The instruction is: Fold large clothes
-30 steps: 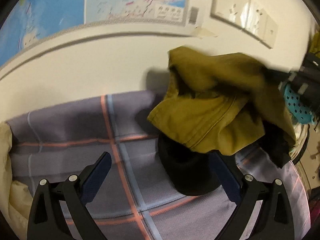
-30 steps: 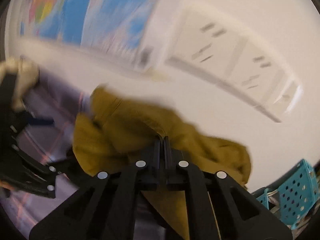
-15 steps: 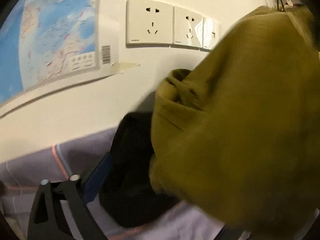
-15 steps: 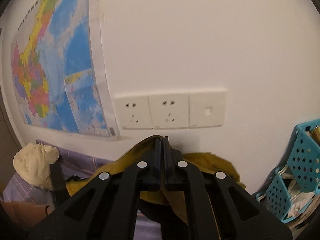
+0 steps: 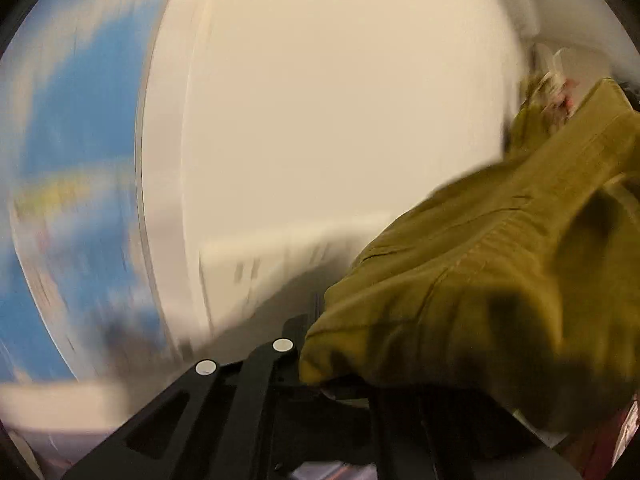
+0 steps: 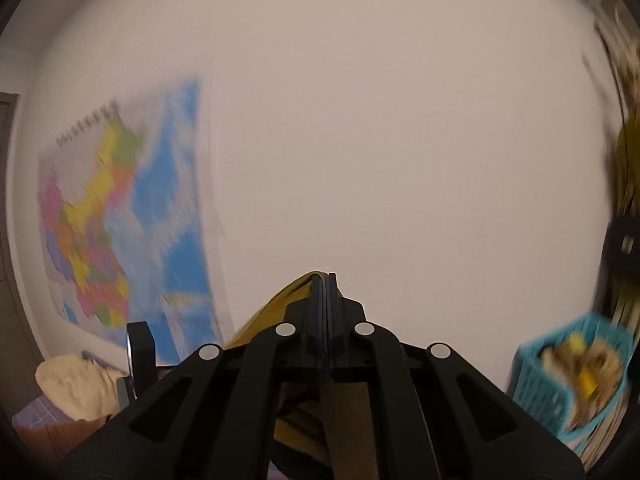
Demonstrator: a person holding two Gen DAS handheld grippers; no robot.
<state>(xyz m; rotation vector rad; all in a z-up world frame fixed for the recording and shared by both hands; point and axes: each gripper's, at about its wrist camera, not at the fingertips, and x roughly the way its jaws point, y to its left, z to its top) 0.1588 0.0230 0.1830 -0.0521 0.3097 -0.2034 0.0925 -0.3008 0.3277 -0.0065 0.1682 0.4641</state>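
An olive-yellow garment hangs in the air, stretched up toward the right in the left wrist view. It drapes over my left gripper, whose right finger is hidden under the cloth; the jaws look closed on its edge. My right gripper is shut on a fold of the same garment, held high against the bare wall. Both views are blurred by motion.
A wall map hangs at the left, and wall sockets show blurred. A turquoise basket of odds stands at the right. A cream cloth lump lies on the purple checked cover at lower left.
Both grippers have risen, lifting the olive garment off the checked cover. The left gripper, open a second ago, now has the garment over it and looks closed.
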